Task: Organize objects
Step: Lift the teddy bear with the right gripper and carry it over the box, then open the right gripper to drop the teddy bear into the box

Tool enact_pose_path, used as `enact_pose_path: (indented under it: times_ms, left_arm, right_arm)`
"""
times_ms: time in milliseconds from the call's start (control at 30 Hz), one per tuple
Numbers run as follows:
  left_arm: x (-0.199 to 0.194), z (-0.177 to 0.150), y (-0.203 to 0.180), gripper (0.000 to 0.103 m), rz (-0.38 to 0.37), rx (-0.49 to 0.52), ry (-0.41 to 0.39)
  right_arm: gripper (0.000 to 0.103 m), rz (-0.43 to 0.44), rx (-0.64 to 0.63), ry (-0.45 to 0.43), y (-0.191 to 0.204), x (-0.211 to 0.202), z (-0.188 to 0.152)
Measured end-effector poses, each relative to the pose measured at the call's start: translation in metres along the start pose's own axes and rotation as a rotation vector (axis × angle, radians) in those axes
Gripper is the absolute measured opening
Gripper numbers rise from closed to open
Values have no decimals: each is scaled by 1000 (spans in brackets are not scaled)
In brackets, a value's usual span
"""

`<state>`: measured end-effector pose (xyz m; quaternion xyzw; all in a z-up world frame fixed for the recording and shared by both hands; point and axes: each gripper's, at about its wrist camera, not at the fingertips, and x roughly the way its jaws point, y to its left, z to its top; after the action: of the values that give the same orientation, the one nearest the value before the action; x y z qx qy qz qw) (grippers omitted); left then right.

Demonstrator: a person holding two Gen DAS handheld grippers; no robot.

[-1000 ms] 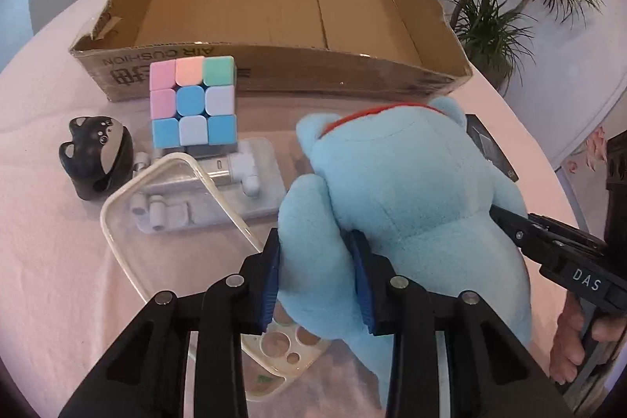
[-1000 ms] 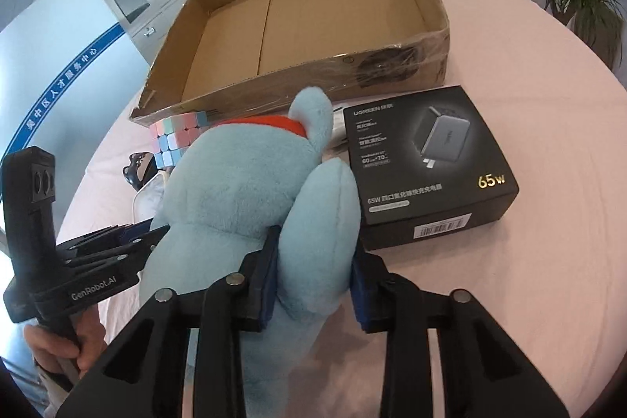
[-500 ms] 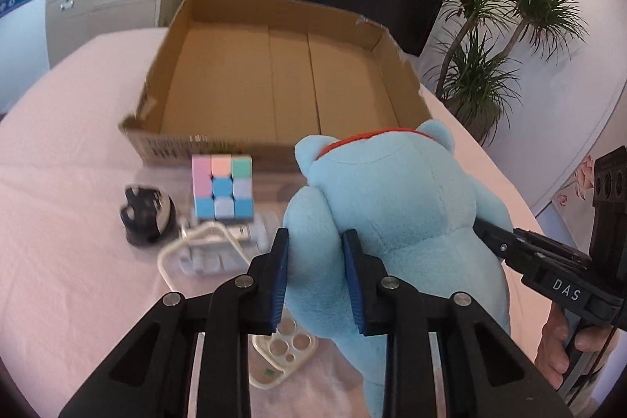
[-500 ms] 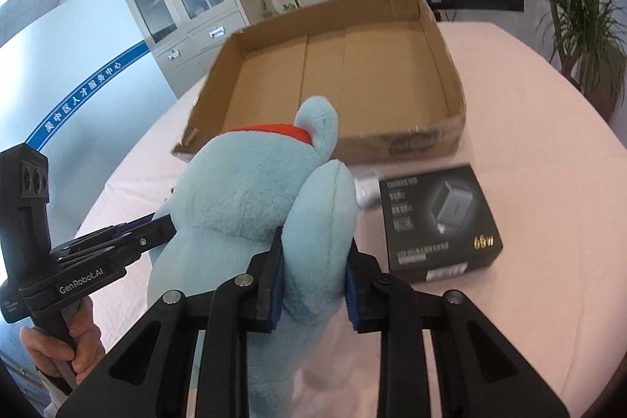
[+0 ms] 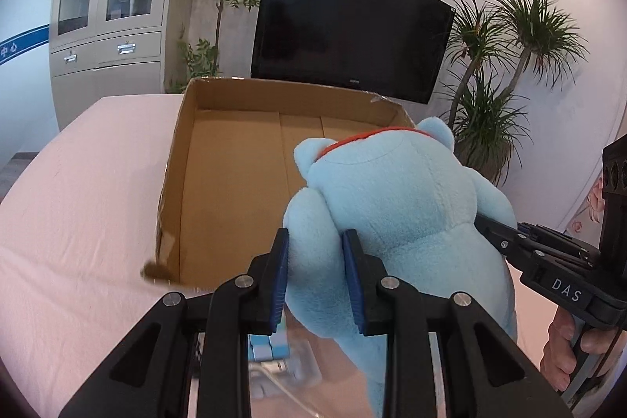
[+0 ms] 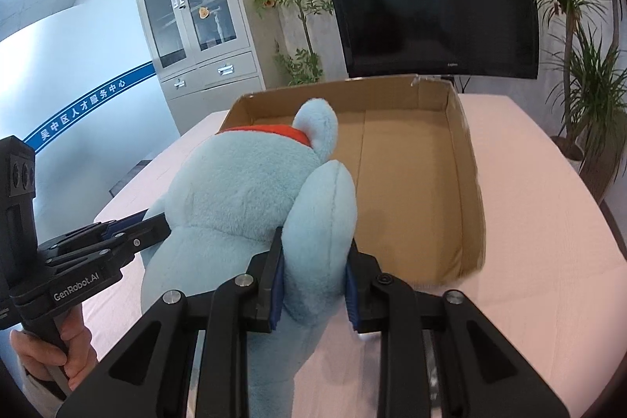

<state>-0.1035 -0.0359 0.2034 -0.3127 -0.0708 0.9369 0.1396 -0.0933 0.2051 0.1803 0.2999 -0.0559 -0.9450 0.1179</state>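
A light blue plush toy (image 5: 403, 198) with a red collar hangs in the air between both grippers, just in front of an open, empty cardboard box (image 5: 235, 159). My left gripper (image 5: 315, 261) is shut on the toy's left limb. My right gripper (image 6: 313, 269) is shut on its right limb; the toy (image 6: 243, 194) and the box (image 6: 407, 190) also show in that view. The pastel puzzle cube (image 5: 268, 343) is partly hidden below the left gripper.
The box sits on a round table with a pink cloth (image 5: 78, 206). A white item (image 5: 286, 375) lies by the cube, blurred. Behind the table stand a black screen (image 5: 352, 34), potted plants (image 5: 509, 65) and a grey cabinet (image 5: 106, 10).
Both grippers have lifted the plush toy up off the table and carried it toward the box. The cube, phone case and black charger box have dropped low or out of view.
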Motion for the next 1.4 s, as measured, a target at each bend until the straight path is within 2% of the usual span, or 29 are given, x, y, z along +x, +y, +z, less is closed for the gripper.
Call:
enact_pose_path:
  times_ms: [200,400,633,700,733,833,900,967,1000,1033,1133,1200,1300,1400]
  left_arm:
    - [44,42,23,23,-4,-26,-14]
    - [113,70,41,23,66,-16,26]
    - [194,56,52,23,147,-34,84]
    - [205,50,52,23,77,-34,96]
    - [208,49,46,23,77,-14,88]
    - [209,47,27,24,153,76,64]
    - [207,46,22,29,168,112,85]
    - [196,46,22,46,178,119,80]
    - [189,45,23,65,182,110,72]
    - [180,44,27,78,180,90,60]
    - [153,35,37,88,175,43,59]
    - [126,20,38,92,198,19,75]
    - [91,-6,53,92,255,-25,92]
    - [61,-34,72,92,269,-86,128]
  right_arm:
    - [23,-37,-39,-10,1,46,32]
    - [22,-77,-57,-2,-5,102,42]
    - [23,-152,-78,49,-16,159,32]
    - [24,-141,-95,82,-15,170,25]
    - [25,-185,-109,81,-13,174,20]
    - [29,-232,-115,64,-13,174,17]
    - [38,-243,-82,82,-20,169,18]
    - [73,-267,-50,79,-24,155,18]
    - [77,-271,-38,54,-25,145,18]
    - [77,-275,-29,19,-26,131,17]
    - [78,-266,-36,31,-23,106,14]
    - [81,-222,-37,38,-22,88,11]
    - [88,-174,-45,24,-18,61,1]
    - [88,-133,-31,15,-13,44,-12]
